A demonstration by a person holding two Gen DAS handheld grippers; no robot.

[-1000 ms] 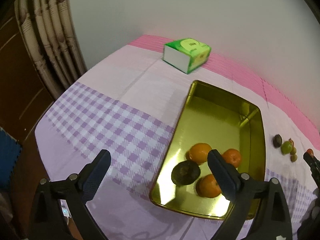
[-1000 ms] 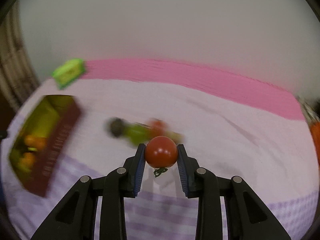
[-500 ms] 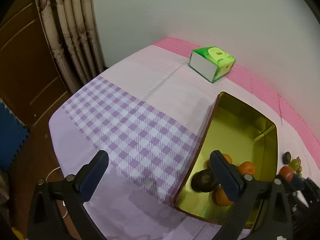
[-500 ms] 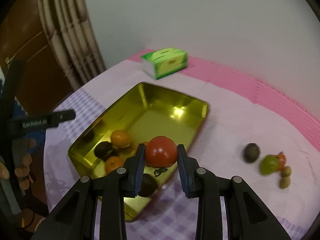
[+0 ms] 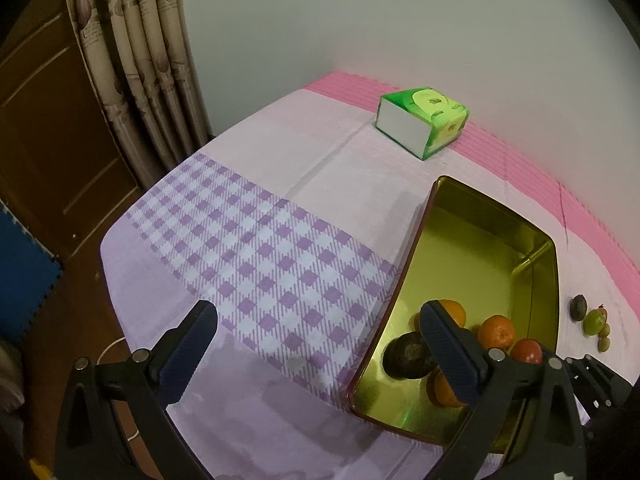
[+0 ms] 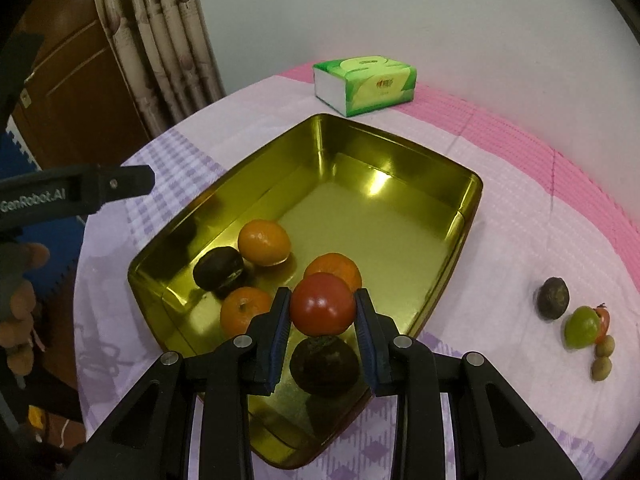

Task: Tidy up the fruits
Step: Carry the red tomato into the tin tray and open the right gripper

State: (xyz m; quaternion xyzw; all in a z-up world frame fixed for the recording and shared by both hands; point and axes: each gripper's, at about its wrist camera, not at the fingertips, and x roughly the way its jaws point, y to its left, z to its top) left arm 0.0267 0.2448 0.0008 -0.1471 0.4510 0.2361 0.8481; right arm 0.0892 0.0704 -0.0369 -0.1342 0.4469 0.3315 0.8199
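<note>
My right gripper (image 6: 322, 314) is shut on a red tomato (image 6: 322, 309) and holds it over the near part of the gold tin tray (image 6: 384, 160). In the tray lie three oranges (image 6: 264, 242) and two dark round fruits (image 6: 218, 268). The left wrist view shows the same tray (image 5: 496, 216) with the tomato (image 5: 527, 351) at its near right. My left gripper (image 5: 316, 350) is open and holds nothing, above the checked cloth at the tray's left edge. On the cloth right of the tray lie a dark fruit (image 6: 553, 296), a green fruit (image 6: 582, 326) and small brown ones (image 6: 602, 368).
A green tissue box (image 6: 364, 82) stands behind the tray near the pink strip of cloth. Curtains (image 5: 136, 60) and a brown door (image 5: 48, 132) are left of the table, whose left edge (image 5: 108, 248) drops to the floor. A person's hand (image 6: 20, 300) shows at far left.
My right gripper carried the tomato leftward from the loose fruits on the cloth to above the tray and sank a little. The left gripper's view shifted left, so the tray sits further right.
</note>
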